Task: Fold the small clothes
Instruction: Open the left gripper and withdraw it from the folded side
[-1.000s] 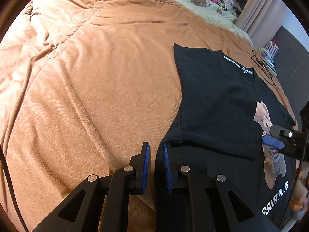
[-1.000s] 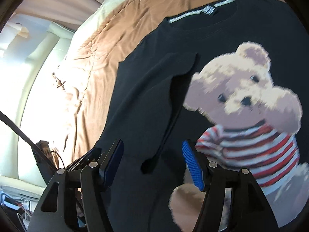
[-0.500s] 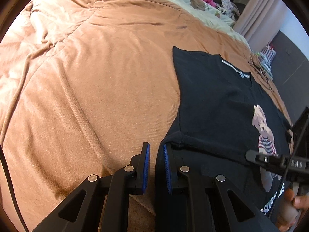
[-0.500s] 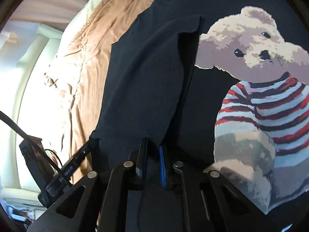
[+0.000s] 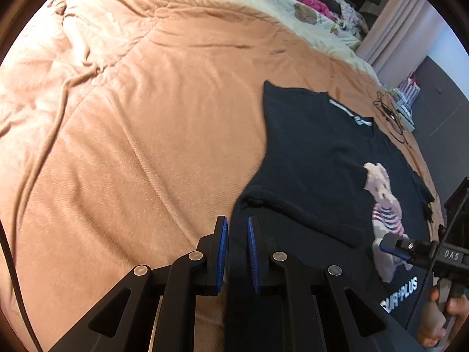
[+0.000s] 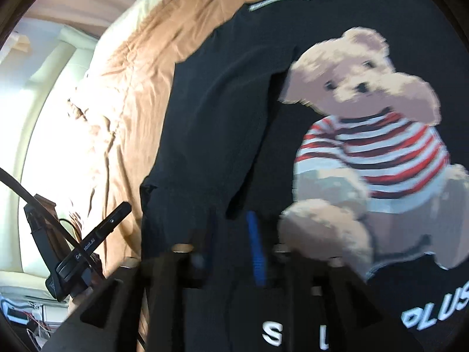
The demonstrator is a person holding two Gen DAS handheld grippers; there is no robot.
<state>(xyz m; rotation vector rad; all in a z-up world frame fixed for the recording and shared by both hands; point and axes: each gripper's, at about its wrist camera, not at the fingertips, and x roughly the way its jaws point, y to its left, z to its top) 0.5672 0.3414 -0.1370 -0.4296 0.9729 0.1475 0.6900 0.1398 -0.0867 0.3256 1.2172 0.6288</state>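
A small black cotton T-shirt [image 5: 316, 176] printed with a teddy bear in a red-and-white striped top lies face up on the bed, over a peach plush blanket [image 5: 146, 135]. Its left side panel, sleeve included, is already laid inward over the chest; the free edge of that flap runs beside the bear print [image 6: 366, 135].

The left tongs [image 5: 237, 252] are clenched on the folded black edge at the shirt's lower left side, with cloth filling the narrow gap between the blue pads. The right tongs [image 6: 231, 249] are blurred in their own view; their jaws have just been opening. They stand part open over the flap's lower end, and whether the pads press any cloth cannot be told. A hand [image 5: 439, 316] carries them at the far right of the left view.

Judgement: the first lengthwise fold is being set and trued. To do it well:
- keep the left grip firm, so the crease stays straight from shoulder to hem;
- lay the flap flat, with no ridge at the sleeve seam;
- release only once the cloth rests without tension;
- then mirror the fold on the right side.
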